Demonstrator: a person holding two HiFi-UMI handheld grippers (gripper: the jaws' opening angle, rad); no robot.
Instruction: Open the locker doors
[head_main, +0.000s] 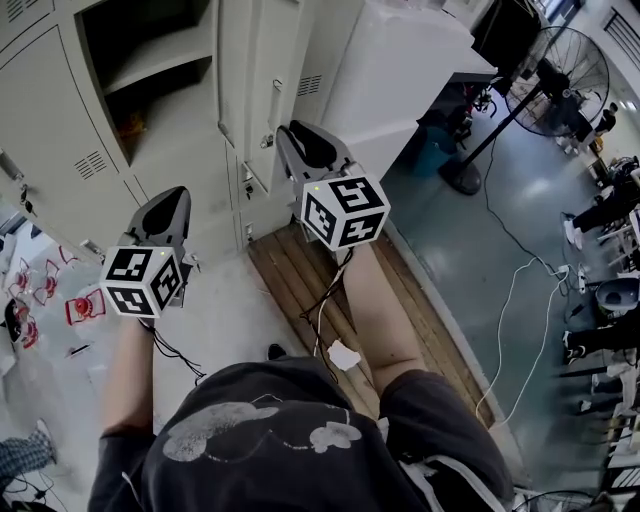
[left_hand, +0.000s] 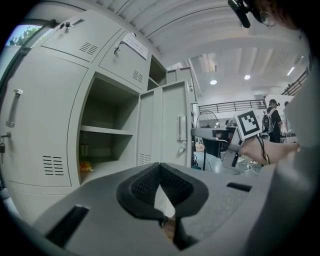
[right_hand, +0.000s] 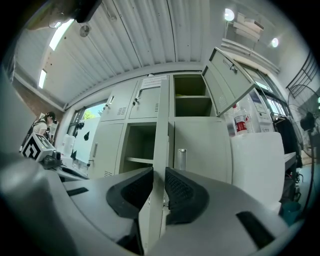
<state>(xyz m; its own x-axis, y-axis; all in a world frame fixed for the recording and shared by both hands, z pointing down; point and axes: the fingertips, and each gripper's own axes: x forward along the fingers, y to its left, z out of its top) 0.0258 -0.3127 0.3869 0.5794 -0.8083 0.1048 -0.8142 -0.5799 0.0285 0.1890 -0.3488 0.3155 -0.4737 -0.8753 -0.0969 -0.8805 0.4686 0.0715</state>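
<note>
Grey metal lockers (head_main: 60, 130) fill the upper left of the head view; one compartment (head_main: 150, 70) stands open, with a shelf inside. Its door (head_main: 268, 90) is swung out, edge toward me. My right gripper (head_main: 300, 135) is at that door. In the right gripper view the door's free edge (right_hand: 161, 145) runs between the two pads, and my right gripper (right_hand: 159, 175) is shut on it. An upper door (right_hand: 227, 82) also hangs open. My left gripper (head_main: 170, 195) is lower left, away from the lockers. In its own view the left gripper (left_hand: 160, 167) is shut on nothing.
A white cabinet (head_main: 400, 70) stands right of the lockers, with a bottle (right_hand: 241, 121) on top. A wooden pallet (head_main: 300, 270) lies under my right arm. A standing fan (head_main: 560, 80) and cables (head_main: 520, 300) are on the floor at right, and red items (head_main: 85, 305) at left.
</note>
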